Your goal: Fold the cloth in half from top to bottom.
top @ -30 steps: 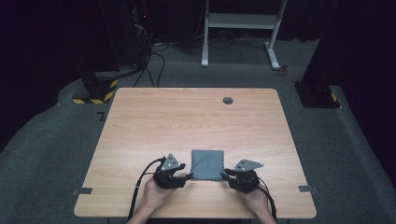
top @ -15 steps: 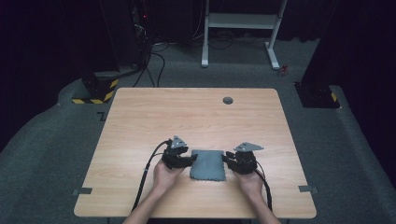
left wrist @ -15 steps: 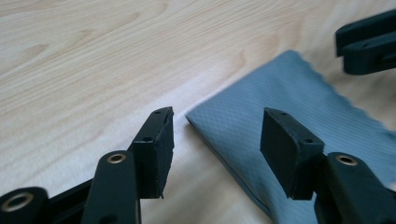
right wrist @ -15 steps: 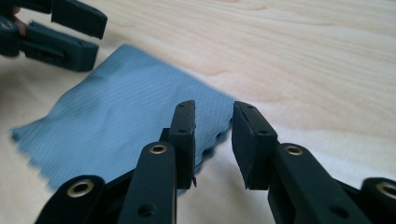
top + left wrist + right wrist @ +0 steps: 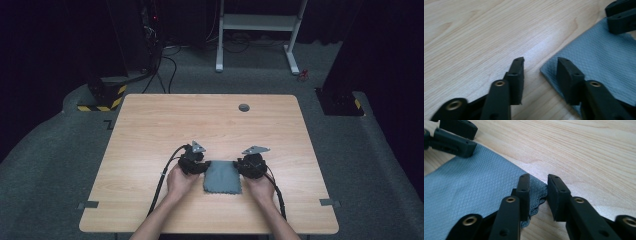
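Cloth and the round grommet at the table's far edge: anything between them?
No. In the high view, bare wood runs from the cloth to the grommet.

Gray cloth (image 5: 599,65): cut off by the right and lower edges in the left gripper view, its near edge hidden behind one jaw. Right claw (image 5: 537,192): cloth corner partly hidden behind its jaw. Small dark disc (image 5: 244,107) on the desk (image 5: 150,130): too small to identify.
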The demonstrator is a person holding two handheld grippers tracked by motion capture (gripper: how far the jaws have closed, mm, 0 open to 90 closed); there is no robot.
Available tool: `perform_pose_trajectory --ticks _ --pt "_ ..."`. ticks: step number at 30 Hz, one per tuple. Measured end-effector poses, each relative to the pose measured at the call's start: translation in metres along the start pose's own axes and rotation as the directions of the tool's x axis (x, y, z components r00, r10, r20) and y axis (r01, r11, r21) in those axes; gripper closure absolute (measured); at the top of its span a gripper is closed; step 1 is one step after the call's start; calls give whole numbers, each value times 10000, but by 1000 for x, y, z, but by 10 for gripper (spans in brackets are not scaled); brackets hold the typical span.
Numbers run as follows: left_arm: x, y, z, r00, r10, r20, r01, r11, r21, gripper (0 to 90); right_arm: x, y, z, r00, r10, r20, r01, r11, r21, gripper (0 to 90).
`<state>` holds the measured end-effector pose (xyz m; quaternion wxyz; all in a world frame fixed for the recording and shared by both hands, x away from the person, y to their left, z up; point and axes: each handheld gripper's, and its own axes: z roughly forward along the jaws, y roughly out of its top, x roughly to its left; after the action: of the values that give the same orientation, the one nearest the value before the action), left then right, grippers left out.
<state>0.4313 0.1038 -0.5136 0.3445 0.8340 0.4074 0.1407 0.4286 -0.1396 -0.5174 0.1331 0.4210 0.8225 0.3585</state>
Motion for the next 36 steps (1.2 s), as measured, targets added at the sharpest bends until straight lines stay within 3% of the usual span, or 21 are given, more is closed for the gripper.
perform_pose_trajectory --ticks 2,5,6,10,16,21,22,25,26,27,28,31,32,36 --pt "0 0 0 9996 209 162 -210 9998 14 671 1 2 1 9995 -315 -38 315 9994 115 792" --pt "0 0 0 9985 198 512 -198 9998 -19 770 0 3 1 9979 -627 -175 630 9979 128 870" --pt "0 0 0 9981 197 579 -196 9998 -28 848 -1 3 1 9982 -548 -256 552 9984 155 884" --pt "-1 4 1 9979 357 538 -358 9994 20 878 1 4 0 9971 -759 -111 761 9970 163 889" --pt "5 10 -2 9991 41 415 -15 9980 -630 881 -2 13 0 9961 -859 189 859 9963 -9 891" --pt "11 10 9 9997 -158 170 170 9972 -726 881 -6 22 7 9950 -894 443 892 9960 81 890" --pt "12 10 12 9991 -367 220 383 9962 -785 880 -7 23 9 9949 -887 478 884 9960 96 890" --pt "16 14 17 9994 -357 43 359 9974 -626 868 -11 26 14 9951 -808 562 801 9967 160 880" --pt "15 15 18 9994 -357 -21 355 9972 -664 845 -12 27 16 9953 -787 567 777 9968 196 862" --pt "14 16 16 9993 -359 60 362 9968 -709 716 -14 29 16 9969 -569 550 559 9982 203 767" --pt "14 16 14 9992 -383 133 392 9966 -723 716 -14 29 16 9969 -569 550 559 9982 203 767" --pt "5 14 3 10000 48 36 -45 9953 -969 640 -11 31 8 9976 -362 592 378 9989 -269 761" --pt "3 12 -1 9998 149 126 -134 9939 -1093 636 -5 35 6 9969 -633 475 652 9971 -393 830" --pt "-5 5 -7 9963 552 659 -469 9915 -1212 650 3 39 12 9972 -749 17 749 9961 -475 898"
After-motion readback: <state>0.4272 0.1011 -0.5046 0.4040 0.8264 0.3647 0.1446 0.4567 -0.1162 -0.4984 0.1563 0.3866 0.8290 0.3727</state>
